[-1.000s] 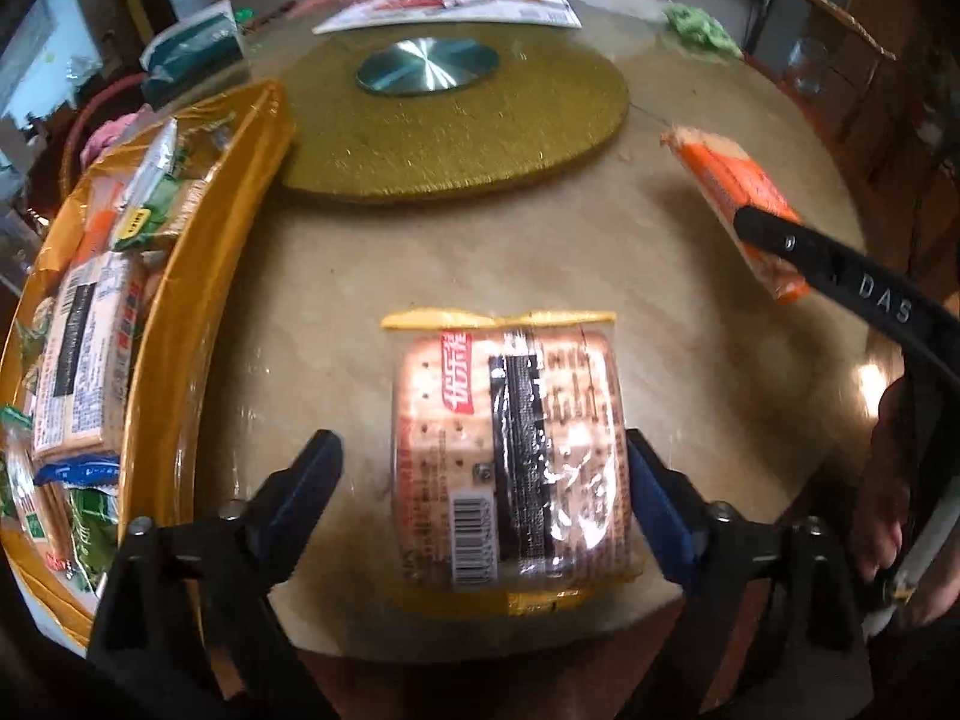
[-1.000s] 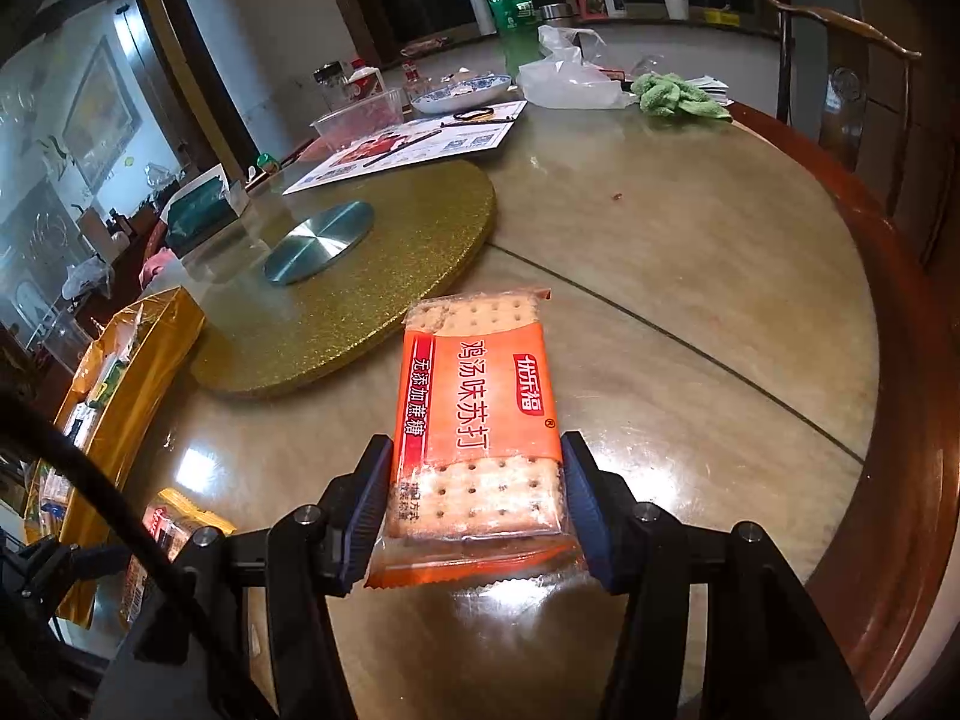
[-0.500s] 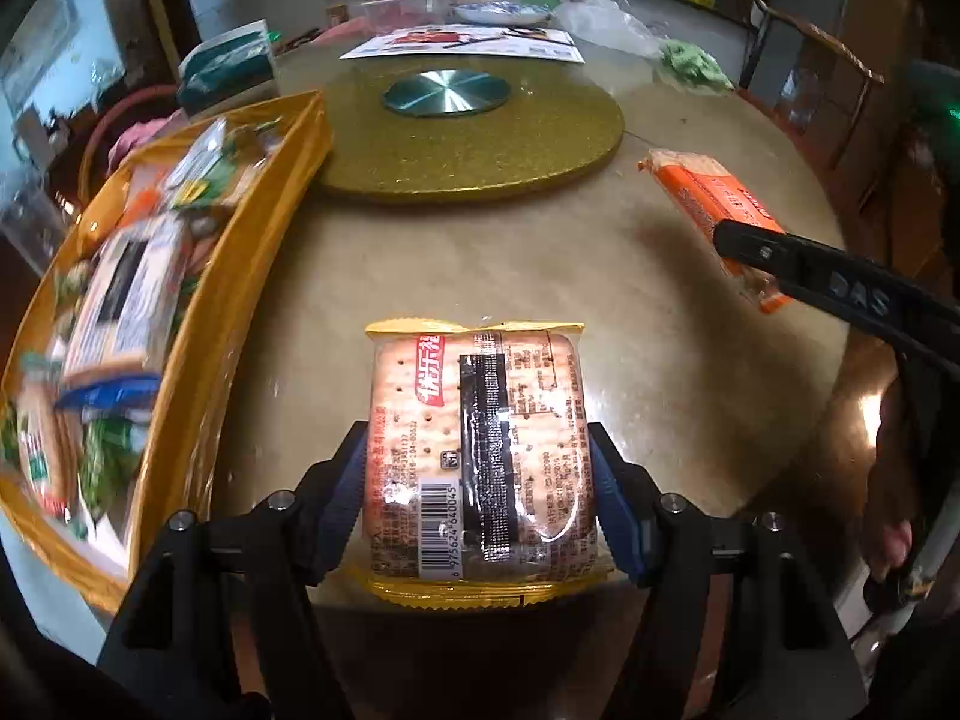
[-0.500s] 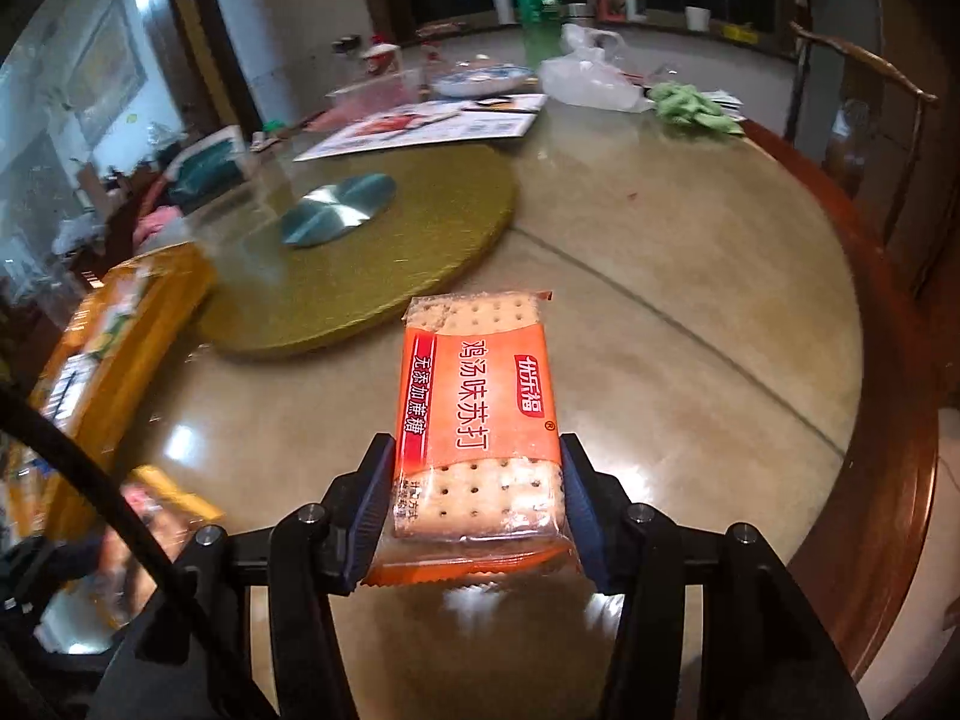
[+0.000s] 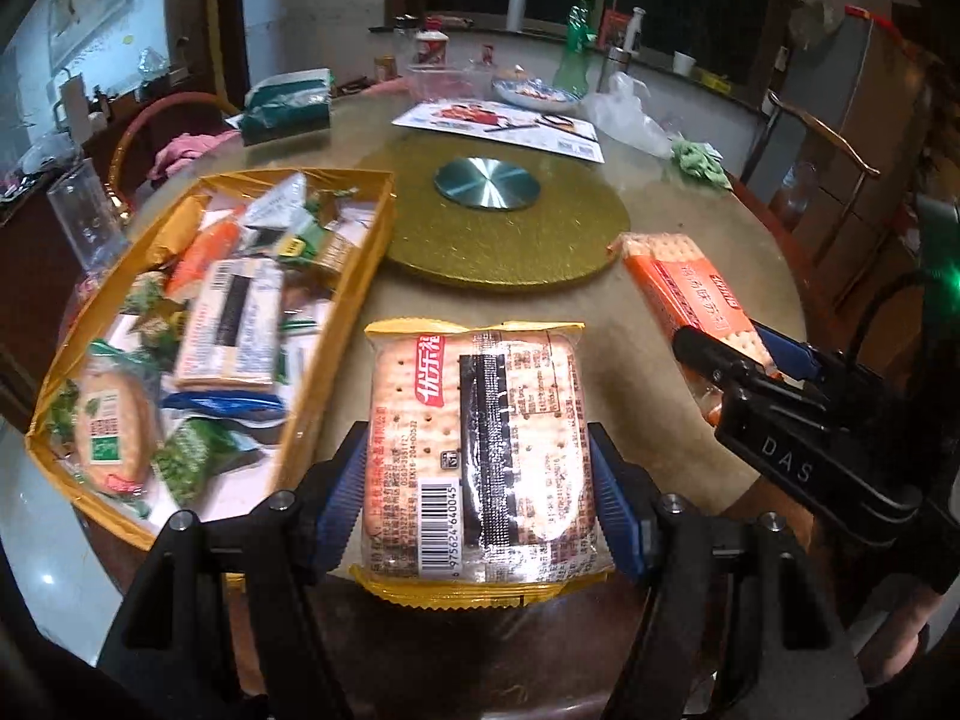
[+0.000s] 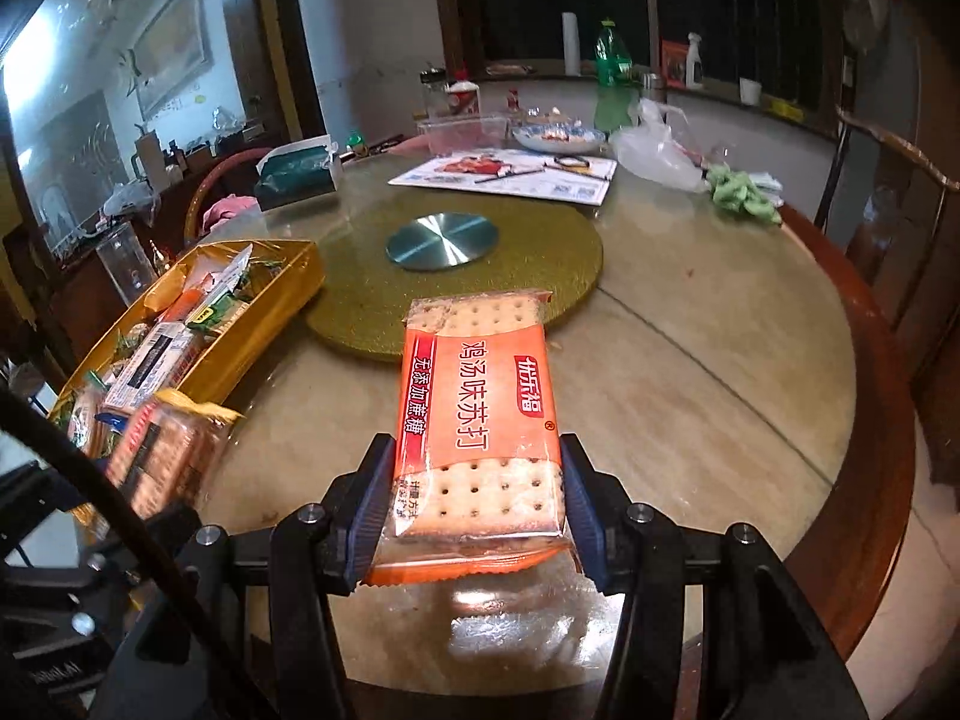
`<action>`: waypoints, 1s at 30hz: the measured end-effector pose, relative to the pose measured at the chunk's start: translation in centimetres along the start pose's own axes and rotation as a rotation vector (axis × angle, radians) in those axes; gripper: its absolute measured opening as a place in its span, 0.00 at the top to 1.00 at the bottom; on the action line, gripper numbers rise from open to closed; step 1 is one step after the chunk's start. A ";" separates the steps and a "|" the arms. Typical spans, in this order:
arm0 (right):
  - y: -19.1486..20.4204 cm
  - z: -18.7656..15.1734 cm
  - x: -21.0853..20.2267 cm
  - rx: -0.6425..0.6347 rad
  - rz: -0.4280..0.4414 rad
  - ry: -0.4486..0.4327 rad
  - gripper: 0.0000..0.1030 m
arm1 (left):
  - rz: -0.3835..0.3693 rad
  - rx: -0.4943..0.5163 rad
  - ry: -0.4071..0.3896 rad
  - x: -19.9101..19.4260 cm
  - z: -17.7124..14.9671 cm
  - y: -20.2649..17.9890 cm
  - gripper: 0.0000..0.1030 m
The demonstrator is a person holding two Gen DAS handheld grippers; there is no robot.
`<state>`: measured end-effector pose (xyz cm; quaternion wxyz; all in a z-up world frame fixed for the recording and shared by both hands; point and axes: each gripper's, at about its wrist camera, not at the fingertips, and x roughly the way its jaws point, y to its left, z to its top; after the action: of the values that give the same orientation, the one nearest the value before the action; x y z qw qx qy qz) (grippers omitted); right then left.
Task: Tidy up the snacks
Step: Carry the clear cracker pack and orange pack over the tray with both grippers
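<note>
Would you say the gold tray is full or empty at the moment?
Nearly full: the gold tray holds many snack packets across its floor. The yellow cracker pack is outside it, clamped in the left gripper.

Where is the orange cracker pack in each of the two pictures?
Left wrist view: the orange cracker pack is at the right, above the table, its near end in the right tongs.
Right wrist view: the same pack fills the lower centre, pinched between those tongs.
Shared landmark: the round gold turntable with its silver disc, just behind the pack in both.
</note>
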<state>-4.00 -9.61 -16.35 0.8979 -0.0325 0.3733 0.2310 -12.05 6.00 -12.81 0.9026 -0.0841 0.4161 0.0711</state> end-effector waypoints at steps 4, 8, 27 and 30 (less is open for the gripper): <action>1.4 0.2 -0.6 -0.026 0.028 -0.010 0.48 | 0.022 -0.024 -0.024 -1.3 -0.1 1.3 0.33; 3.0 0.5 -1.1 -0.057 0.055 -0.021 0.48 | 0.047 -0.056 -0.039 -2.3 -0.1 2.8 0.33; 8.4 1.4 -1.8 -0.148 0.176 -0.057 0.48 | 0.123 -0.190 -0.086 -4.6 -0.2 9.5 0.33; 9.2 1.6 -1.3 -0.167 0.184 -0.055 0.48 | 0.148 -0.224 -0.093 -4.9 -0.2 11.3 0.33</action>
<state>-7.86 -1.56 -13.27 0.8769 -0.0663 0.3294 0.3436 -17.62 16.65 -10.21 0.8981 -0.1502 0.3685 0.1874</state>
